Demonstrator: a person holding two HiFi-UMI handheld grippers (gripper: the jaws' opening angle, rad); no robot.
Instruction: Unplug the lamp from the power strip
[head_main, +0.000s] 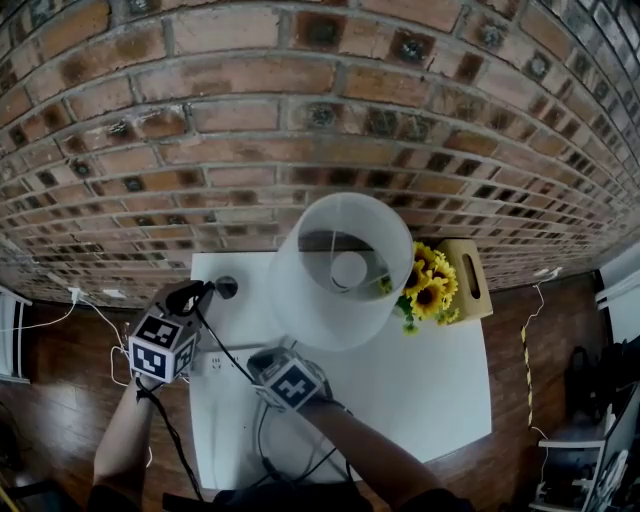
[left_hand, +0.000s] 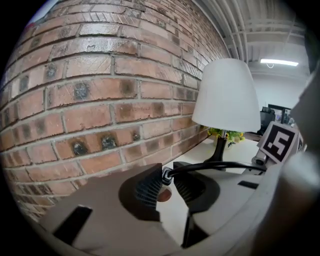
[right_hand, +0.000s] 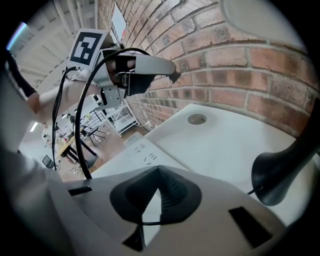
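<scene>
The table lamp with a white drum shade (head_main: 330, 270) on a slim black stem stands at the back of the white rectangular table (head_main: 430, 400), close to the red brick wall (head_main: 300, 130). A bunch of yellow sunflowers (head_main: 430, 282) sits just beside it on the right, with a pale wooden box with a slot handle (head_main: 466, 280) beyond them. The lamp's black plug (left_hand: 164, 176) is out of the socket and up in the air. The left gripper (left_hand: 168, 175) holds it near the table's back left corner, its 2 ribbed dark jaws partly closed and pressing on the plug from either side. The black cord (left_hand: 215, 167) leaves the plug sideways and, in the head view, runs down across the table towards the near edge. The flat white power strip (right_hand: 142, 152) lies on the left part of the table, and the slots that show on its top are empty. The right gripper (right_hand: 158, 172) points steeply down at the strip, its 2 jaws drawn together so that their tips meet, and nothing shows clamped between them. From the right gripper view the left gripper hangs well above the strip, with the cord looping down from it. A round grey grommet (right_hand: 196, 119) is set in the tabletop near the wall, and the lamp's round black base (right_hand: 280, 172) stands to the right. Each gripper carries its cube of black and white square markers.
</scene>
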